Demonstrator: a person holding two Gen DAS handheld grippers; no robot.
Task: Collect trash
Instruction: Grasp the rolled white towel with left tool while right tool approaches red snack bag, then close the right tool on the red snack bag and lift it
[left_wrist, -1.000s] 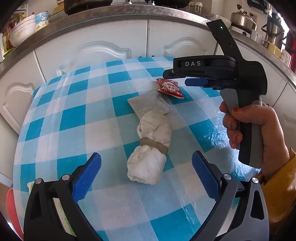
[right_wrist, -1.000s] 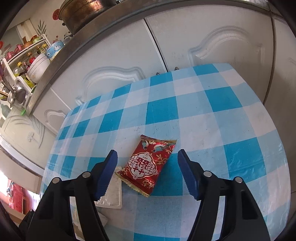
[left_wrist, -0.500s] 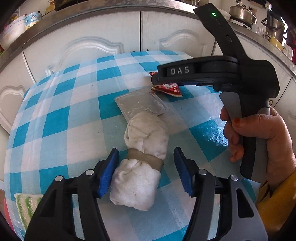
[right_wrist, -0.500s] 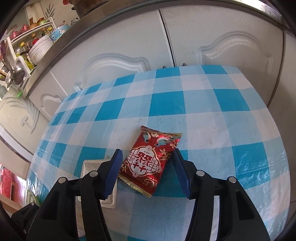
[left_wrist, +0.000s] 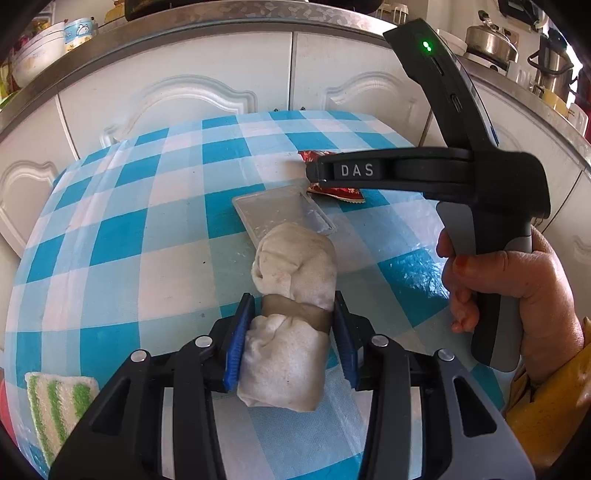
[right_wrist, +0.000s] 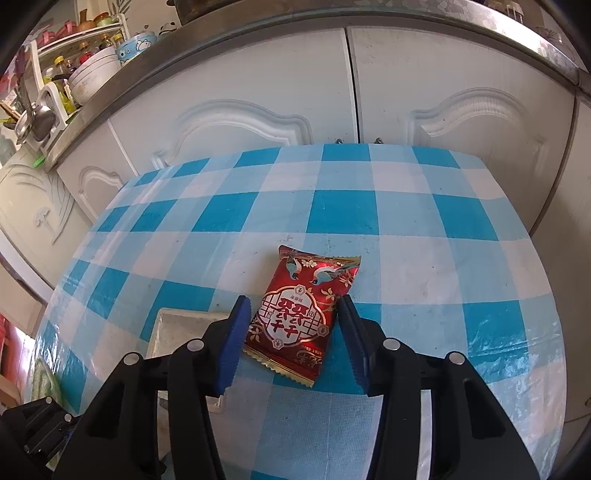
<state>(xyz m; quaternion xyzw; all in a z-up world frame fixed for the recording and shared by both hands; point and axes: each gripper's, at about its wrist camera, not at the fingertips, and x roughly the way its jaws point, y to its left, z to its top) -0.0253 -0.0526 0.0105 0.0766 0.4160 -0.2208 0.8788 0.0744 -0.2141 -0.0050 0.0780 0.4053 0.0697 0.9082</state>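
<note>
A crumpled off-white paper wad (left_wrist: 291, 295) with a brown band lies on the blue-and-white checked table (left_wrist: 122, 236). My left gripper (left_wrist: 293, 325) is shut on its near half, both blue pads pressing its sides. A red snack packet (right_wrist: 301, 314) lies flat on the table. My right gripper (right_wrist: 295, 325) is around it, blue pads close at both sides, with a small gap still showing, so it stands open. In the left wrist view the right gripper body (left_wrist: 424, 173) hides most of the packet (left_wrist: 332, 190). A flat clear plastic tray (left_wrist: 282, 212) lies between wad and packet.
A green-striped sponge (left_wrist: 59, 402) lies at the table's near left edge. White cabinet doors (right_wrist: 332, 92) stand right behind the table. The worktop above holds bowls (right_wrist: 92, 74) and a kettle (left_wrist: 487, 40). The person's right hand (left_wrist: 517, 284) holds the right gripper.
My left gripper moved forward over the wad and closed on it. My right gripper narrowed and moved down around the red packet.
</note>
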